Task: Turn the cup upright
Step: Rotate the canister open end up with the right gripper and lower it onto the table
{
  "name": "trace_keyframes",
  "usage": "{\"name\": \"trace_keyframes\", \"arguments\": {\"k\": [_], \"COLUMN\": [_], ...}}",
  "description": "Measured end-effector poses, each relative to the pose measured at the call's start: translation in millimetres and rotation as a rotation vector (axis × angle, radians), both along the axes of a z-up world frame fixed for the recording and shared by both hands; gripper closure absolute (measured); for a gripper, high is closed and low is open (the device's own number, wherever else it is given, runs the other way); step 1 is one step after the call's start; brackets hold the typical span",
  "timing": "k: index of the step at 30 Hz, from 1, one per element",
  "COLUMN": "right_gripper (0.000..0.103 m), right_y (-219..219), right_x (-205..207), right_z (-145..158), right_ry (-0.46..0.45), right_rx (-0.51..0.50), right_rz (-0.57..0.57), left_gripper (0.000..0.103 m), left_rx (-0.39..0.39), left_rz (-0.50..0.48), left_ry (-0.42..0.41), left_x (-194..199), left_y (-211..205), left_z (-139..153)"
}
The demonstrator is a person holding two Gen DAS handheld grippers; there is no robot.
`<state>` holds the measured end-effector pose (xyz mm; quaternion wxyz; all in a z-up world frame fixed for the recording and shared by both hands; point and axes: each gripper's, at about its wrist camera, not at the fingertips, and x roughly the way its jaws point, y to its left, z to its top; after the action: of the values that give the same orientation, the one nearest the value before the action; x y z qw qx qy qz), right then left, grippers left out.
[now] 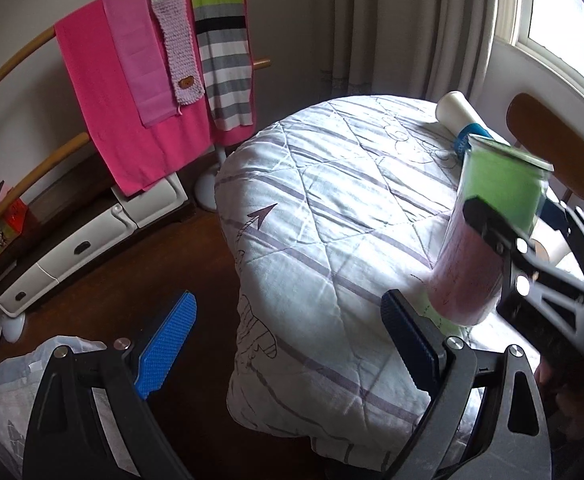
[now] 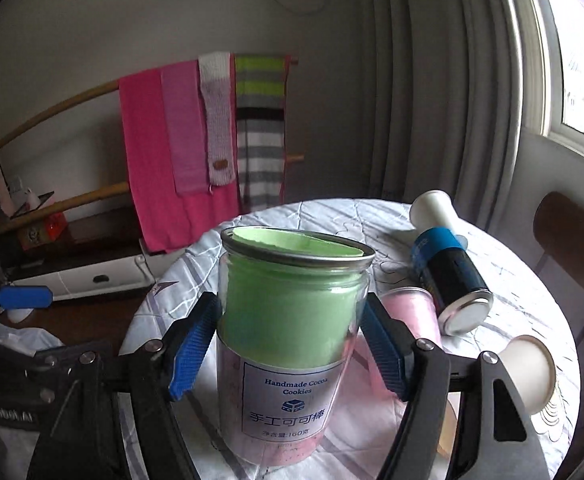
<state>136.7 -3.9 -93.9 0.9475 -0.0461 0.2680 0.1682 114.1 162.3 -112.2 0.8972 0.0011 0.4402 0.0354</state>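
Note:
The cup is a clear plastic jar [image 2: 288,328] with green and pink paper inside and a "Handmade Cocoa Cookies" label. It stands mouth up, slightly tilted, on the quilt-covered round table [image 2: 504,280]. My right gripper [image 2: 288,344] is shut on its middle, blue pads on both sides. In the left wrist view the jar [image 1: 488,216] is at the right with the right gripper's black finger across it. My left gripper [image 1: 288,340] is open and empty, over the table's near edge, left of the jar.
A black and blue can [image 2: 448,264] lies on its side behind the jar, near a pink cup [image 2: 412,312]. A white paper cup [image 2: 532,372] lies on its side at the right. A wooden chair [image 2: 572,248] and a towel rack [image 1: 152,72] stand around the table.

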Motion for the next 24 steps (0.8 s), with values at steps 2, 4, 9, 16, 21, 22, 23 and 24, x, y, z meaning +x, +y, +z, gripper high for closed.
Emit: {"name": "trace_keyframes", "arguments": {"k": [2, 4, 9, 16, 21, 22, 23, 24], "right_gripper": [0.03, 0.03, 0.023, 0.022, 0.022, 0.022, 0.022, 0.022], "right_y": [-0.8, -2.6, -0.6, -4.5, -5.6, -6.5, -6.4, -6.6], "right_x": [-6.1, -11.8, -14.3, -22.7, -26.3, -28.1, -29.9, -30.8], "right_z": [-1.9, -1.5, 0.9, 0.2, 4.1, 4.8, 6.2, 7.4], "right_ry": [-0.011, -0.018, -0.005, 0.017, 0.015, 0.014, 0.014, 0.016], "right_rx": [-0.003, 0.002, -0.005, -0.005, -0.008, -0.006, -0.002, -0.002], "right_rz": [0.001, 0.0, -0.002, -0.011, -0.014, -0.012, -0.009, -0.011], "left_gripper": [0.008, 0.008, 0.008, 0.008, 0.008, 0.008, 0.008, 0.008], "left_rx": [-0.003, -0.001, 0.001, -0.002, 0.003, 0.006, 0.013, 0.013], "left_rz": [0.005, 0.007, 0.009, 0.015, 0.016, 0.018, 0.025, 0.029], "left_ry": [-0.007, -0.01, -0.02, -0.027, -0.043, -0.046, -0.046, -0.05], "left_x": [-3.1, -5.3, -13.9, -27.8, -38.9, -41.7, -44.2, -45.6], "left_y": [-0.7, -2.8, -7.9, -13.5, -19.6, -20.5, -21.0, -20.9], "left_z": [1.7, 2.8, 5.8, 10.1, 15.0, 15.9, 16.7, 17.9]}}
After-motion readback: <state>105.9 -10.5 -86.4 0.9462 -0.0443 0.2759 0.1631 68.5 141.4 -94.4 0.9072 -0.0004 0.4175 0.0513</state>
